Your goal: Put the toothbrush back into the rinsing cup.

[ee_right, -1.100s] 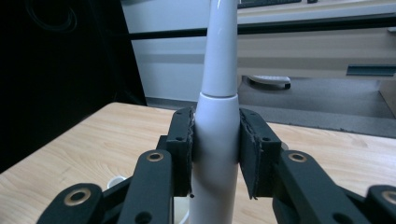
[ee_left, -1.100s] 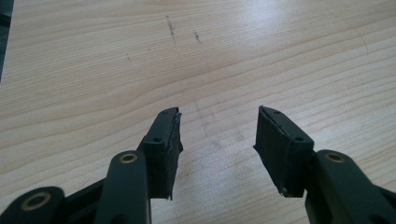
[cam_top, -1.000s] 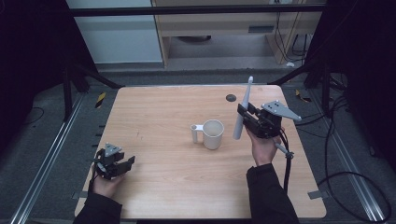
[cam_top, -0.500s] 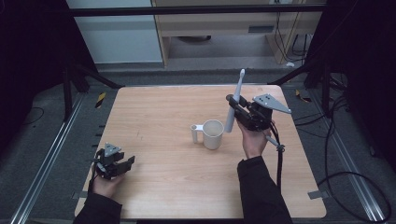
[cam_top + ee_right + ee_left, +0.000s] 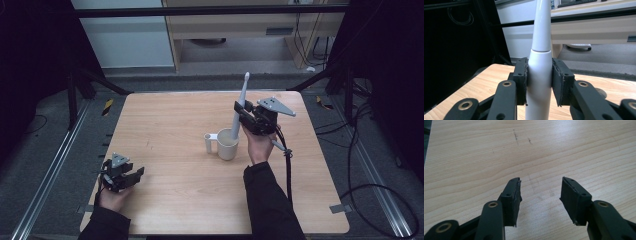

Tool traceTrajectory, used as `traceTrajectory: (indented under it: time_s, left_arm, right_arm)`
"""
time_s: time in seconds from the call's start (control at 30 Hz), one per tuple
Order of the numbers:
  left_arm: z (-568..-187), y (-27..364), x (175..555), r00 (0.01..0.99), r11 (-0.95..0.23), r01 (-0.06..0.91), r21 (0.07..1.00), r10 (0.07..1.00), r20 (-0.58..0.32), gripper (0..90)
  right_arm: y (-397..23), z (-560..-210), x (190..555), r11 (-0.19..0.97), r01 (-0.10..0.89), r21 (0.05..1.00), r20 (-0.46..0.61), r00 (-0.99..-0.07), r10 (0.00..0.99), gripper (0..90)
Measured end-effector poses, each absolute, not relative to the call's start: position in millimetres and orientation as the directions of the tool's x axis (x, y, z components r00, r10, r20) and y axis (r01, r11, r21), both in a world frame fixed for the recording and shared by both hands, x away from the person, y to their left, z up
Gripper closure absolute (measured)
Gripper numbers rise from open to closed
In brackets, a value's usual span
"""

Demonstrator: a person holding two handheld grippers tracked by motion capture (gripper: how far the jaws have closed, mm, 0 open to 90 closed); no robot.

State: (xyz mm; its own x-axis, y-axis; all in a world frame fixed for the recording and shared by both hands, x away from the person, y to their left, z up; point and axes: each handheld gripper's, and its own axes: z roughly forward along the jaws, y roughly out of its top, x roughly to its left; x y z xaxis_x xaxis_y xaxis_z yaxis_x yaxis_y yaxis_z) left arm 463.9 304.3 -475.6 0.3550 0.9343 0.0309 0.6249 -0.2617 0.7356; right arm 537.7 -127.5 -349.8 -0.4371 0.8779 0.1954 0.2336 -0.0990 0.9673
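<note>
Right tongs (image 5: 243,116) clamped on a white electric toothbrush (image 5: 239,107), both pads pressing the thick handle from either side, as seen clearly in the right gripper view (image 5: 539,82). Toothbrush (image 5: 539,62) held nearly upright, slightly tilted, with the narrow neck and brush head rising above the tongs and the lower end of the handle reaching down to the white mug (image 5: 226,143). Bottom tip probably just inside the mug's rim or right above it; hard to tell from the high view. Mug standing on the wooden bench (image 5: 175,130) just below and beside the right tongs, its handle turned away from them. Right hand (image 5: 260,145) gripping the tool from behind, a black cable (image 5: 287,165) trailing back along the dark sleeve.

Left tongs (image 5: 131,177) well apart from the right ones, low over the near corner of the bench, held by the left hand (image 5: 114,196). In the left gripper view, left tongs (image 5: 540,195) standing wide apart, with bare wood of the bench (image 5: 536,150) between and ahead of them, marked with a few small dark scratches (image 5: 516,137).
</note>
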Motion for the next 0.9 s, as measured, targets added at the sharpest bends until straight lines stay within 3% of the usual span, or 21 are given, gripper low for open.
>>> traceTrajectory:
  time_s: [0.9]
  left_arm:
    - [-475, 304, 464, 0.356, -0.263, 0.624, 0.736, 0.934, 0.032, 49.2]
  right_arm:
    - [-101, -393, 557, -0.026, 0.363, 0.932, 0.191, -0.427, 0.884, 67.7]
